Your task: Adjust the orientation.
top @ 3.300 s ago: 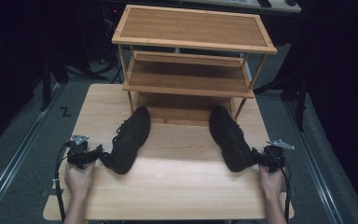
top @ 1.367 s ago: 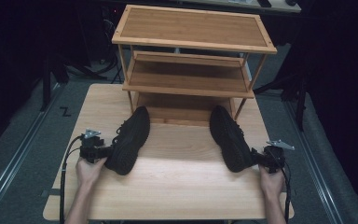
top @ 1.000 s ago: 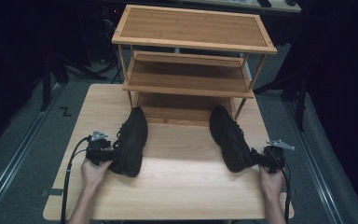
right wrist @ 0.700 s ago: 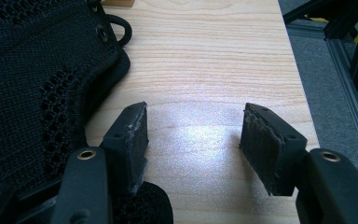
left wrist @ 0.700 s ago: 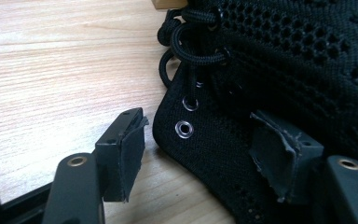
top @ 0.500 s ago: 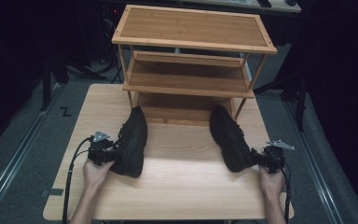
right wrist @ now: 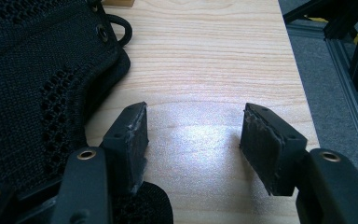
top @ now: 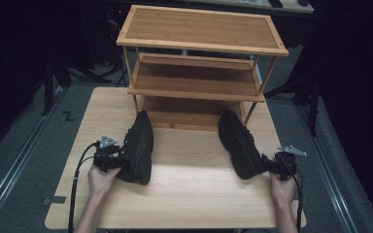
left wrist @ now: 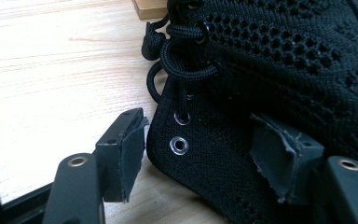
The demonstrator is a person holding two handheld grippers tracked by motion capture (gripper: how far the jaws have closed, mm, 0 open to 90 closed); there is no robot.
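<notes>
Two black mesh lace-up shoes stand on the wooden table (top: 184, 204), toes pointing away from me toward a rack. The left shoe (top: 138, 148) has my left gripper (top: 119, 160) against its heel side. In the left gripper view, that gripper (left wrist: 205, 140) is open, and the left shoe's (left wrist: 270, 70) eyelet edge lies between the jaws. The right shoe (top: 238, 143) slants slightly, with my right gripper (top: 268, 165) just behind its heel. In the right gripper view, the right gripper (right wrist: 193, 140) stands open over bare wood, with the shoe (right wrist: 37, 84) beside its left jaw.
A wooden rack (top: 199, 43) with a top shelf and a middle shelf stands at the back of the table, its low opening just beyond the shoes' toes. Bare tabletop lies between the shoes. Grey floor and dark frames surround the table.
The left shoe has swung from a slant to nearly straight and sits a little farther right. My left gripper came in against it. The right gripper and shoe have hardly moved.
</notes>
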